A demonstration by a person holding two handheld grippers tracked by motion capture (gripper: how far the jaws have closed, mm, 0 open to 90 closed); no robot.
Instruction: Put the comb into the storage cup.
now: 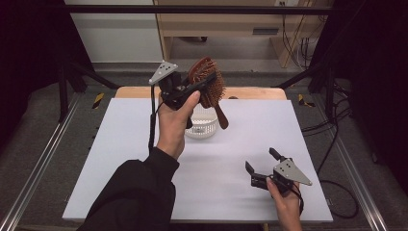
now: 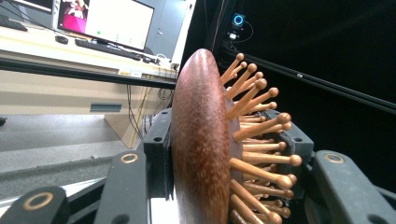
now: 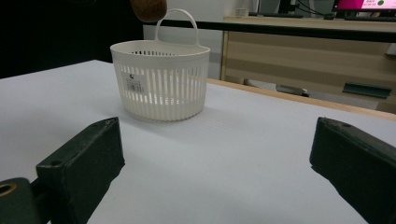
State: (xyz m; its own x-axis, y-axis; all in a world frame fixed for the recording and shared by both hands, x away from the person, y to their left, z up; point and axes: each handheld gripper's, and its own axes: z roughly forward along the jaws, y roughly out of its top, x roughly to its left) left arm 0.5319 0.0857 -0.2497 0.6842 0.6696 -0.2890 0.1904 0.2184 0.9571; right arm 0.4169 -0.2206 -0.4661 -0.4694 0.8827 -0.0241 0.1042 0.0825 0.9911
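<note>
Right claw [image 1: 260, 166] agape over table [image 1: 120, 168]; left claw [image 1: 192, 86] clamped around hairbrush [image 1: 209, 82].

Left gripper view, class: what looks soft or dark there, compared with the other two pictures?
Left gripper view: the brown wooden hairbrush looms close and soft, background black. Right gripper view: the white slotted plastic basket is evenly lit. High view: dark edges surround the bright white table.

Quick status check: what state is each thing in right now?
Hairbrush: clamped by its head, lifted above the basket, handle hanging down.
Basket: upright on the table, handle up.
Left gripper: shut on the hairbrush.
Right gripper: open, holding nothing, low over the table.
</note>
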